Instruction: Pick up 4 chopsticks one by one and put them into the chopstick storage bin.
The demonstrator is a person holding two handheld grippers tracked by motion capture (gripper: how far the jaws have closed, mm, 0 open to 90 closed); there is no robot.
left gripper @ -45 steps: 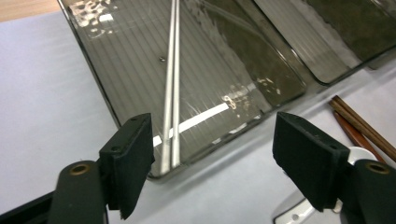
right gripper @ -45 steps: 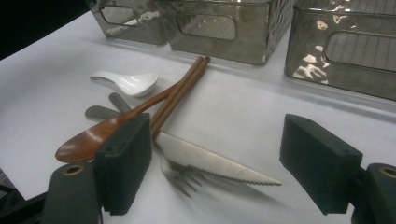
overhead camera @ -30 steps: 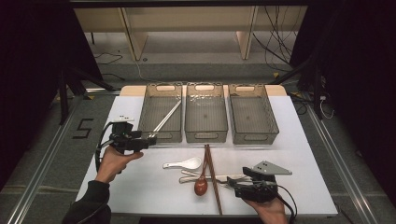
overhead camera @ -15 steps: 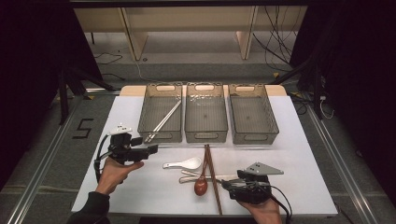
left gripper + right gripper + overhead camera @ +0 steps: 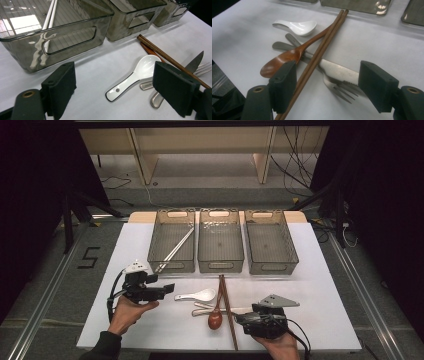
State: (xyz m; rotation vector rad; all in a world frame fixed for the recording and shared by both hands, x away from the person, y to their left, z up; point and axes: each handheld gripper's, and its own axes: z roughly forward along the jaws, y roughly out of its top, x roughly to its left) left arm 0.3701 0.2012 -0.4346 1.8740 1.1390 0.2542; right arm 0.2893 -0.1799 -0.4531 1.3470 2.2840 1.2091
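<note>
My left gripper (image 5: 170, 289) (image 5: 113, 77) is open and low over the table, pointing right at the handle end of a white ceramic spoon (image 5: 197, 295) (image 5: 136, 72). The spoon lies just ahead of its jaws, untouched. My right gripper (image 5: 241, 318) (image 5: 328, 75) is open near the table's front edge. It faces a pile of cutlery: a wooden spoon (image 5: 215, 319) (image 5: 283, 61), brown chopsticks (image 5: 225, 300) (image 5: 322, 45), a knife (image 5: 337, 70) and a fork (image 5: 338, 90). In the right gripper view the chopsticks and knife run between its pads, which grip nothing.
Three smoky clear trays stand in a row at the back: left (image 5: 172, 268), middle (image 5: 220, 266) and right (image 5: 272, 268). The left tray holds white chopsticks (image 5: 175, 249) (image 5: 48, 15). The white table top (image 5: 325, 285) ends just behind both hands.
My left gripper has come down and toward the front right, closer to the white spoon. The right gripper has hardly moved.
</note>
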